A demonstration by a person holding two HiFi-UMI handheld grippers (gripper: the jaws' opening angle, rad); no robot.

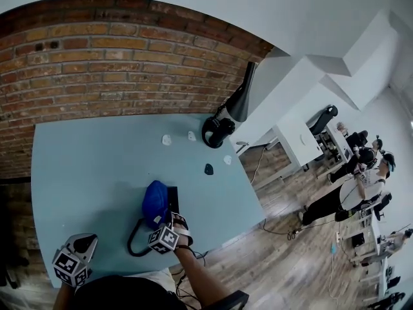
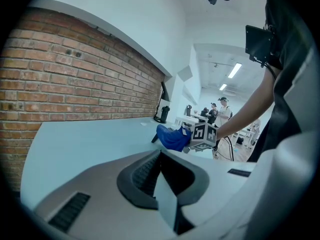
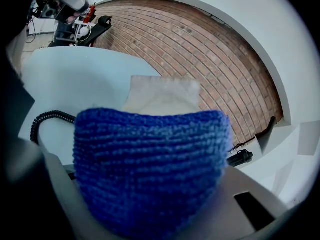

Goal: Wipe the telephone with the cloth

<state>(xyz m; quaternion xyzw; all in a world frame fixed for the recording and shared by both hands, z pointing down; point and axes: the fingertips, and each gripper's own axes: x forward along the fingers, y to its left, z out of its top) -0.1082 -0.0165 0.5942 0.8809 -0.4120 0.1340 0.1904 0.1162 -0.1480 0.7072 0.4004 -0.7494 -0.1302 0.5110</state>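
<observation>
Our right gripper [image 1: 166, 223] pinches a blue, ribbed knitted cloth [image 3: 150, 169], bunched into a soft rounded mound over the flat black telephone [image 1: 173, 197] near the front edge of the matte pale-blue table [image 1: 90, 166]; a coiled black cord [image 1: 134, 236] loops beside it; our left gripper [image 2: 160, 153], jaws pressed together on nothing, hovers at the near-left corner
</observation>
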